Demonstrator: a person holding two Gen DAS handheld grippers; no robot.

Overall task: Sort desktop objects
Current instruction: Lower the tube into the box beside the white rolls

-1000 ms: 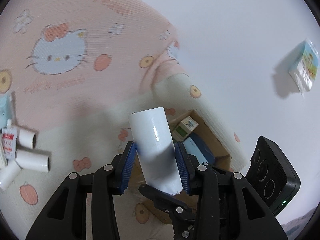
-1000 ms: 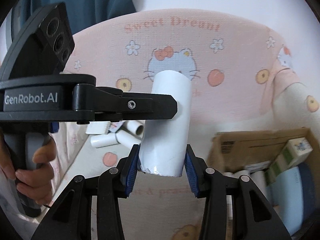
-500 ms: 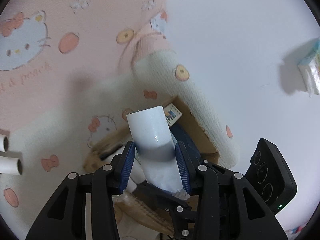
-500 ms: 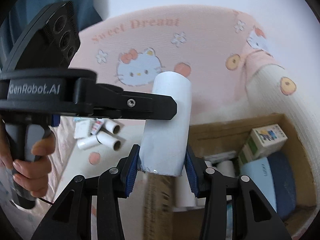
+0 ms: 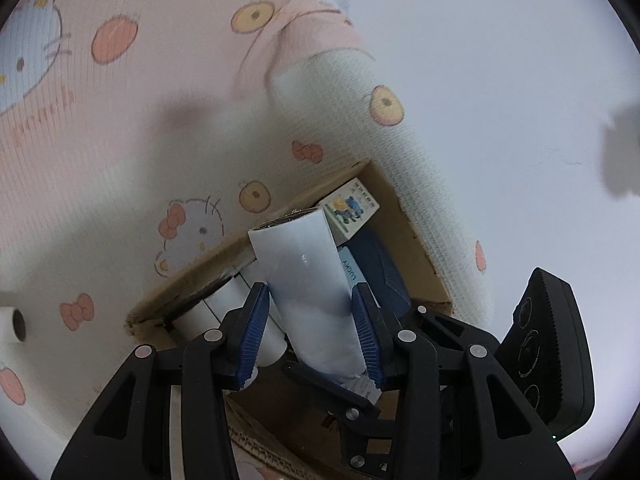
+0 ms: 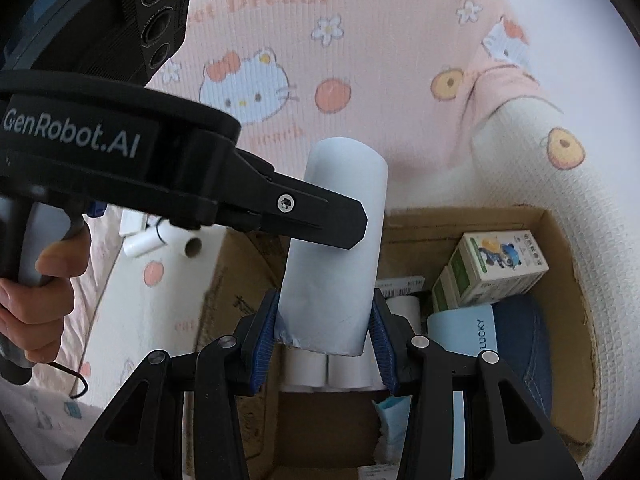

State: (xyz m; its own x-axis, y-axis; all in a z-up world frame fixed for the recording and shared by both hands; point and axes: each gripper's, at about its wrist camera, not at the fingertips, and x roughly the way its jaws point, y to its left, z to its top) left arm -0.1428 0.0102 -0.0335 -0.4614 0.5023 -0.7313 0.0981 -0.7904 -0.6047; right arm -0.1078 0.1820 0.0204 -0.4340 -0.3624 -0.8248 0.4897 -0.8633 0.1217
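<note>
- My left gripper point(image 5: 310, 336) is clamped on a white roll point(image 5: 308, 280); its blue pads point(image 5: 253, 336) press on both sides of the roll's lower half.
- My right gripper point(image 6: 326, 346) grips what seems to be the same roll point(image 6: 336, 240) near its ragged bottom edge, a blue pad point(image 6: 264, 344) on each side.
- From the right wrist view, the left gripper's black finger point(image 6: 304, 216) crosses the roll about halfway up, and my left hand point(image 6: 36, 288) wraps the handle at the left edge.
- The roll stands nearly upright, tilted a little, held in the air above the open cardboard box point(image 6: 568, 280).
- Inside the box, several more white rolls point(image 6: 332, 372) lie side by side right under the held one.
- A small printed carton point(image 6: 492, 272) leans in the box's far right corner, and just below it is a pale blue pack point(image 6: 464, 332) marked LUCKY, touching a dark blue pouch point(image 6: 528, 340).
- The box sits on a pink and white cartoon-cat blanket point(image 6: 360, 52).
- A few loose rolls point(image 6: 168, 240) lie on the blanket to the left of the box, well apart from it.
- In the left wrist view, one loose roll point(image 5: 12, 324) shows its open end at the left edge.
</note>
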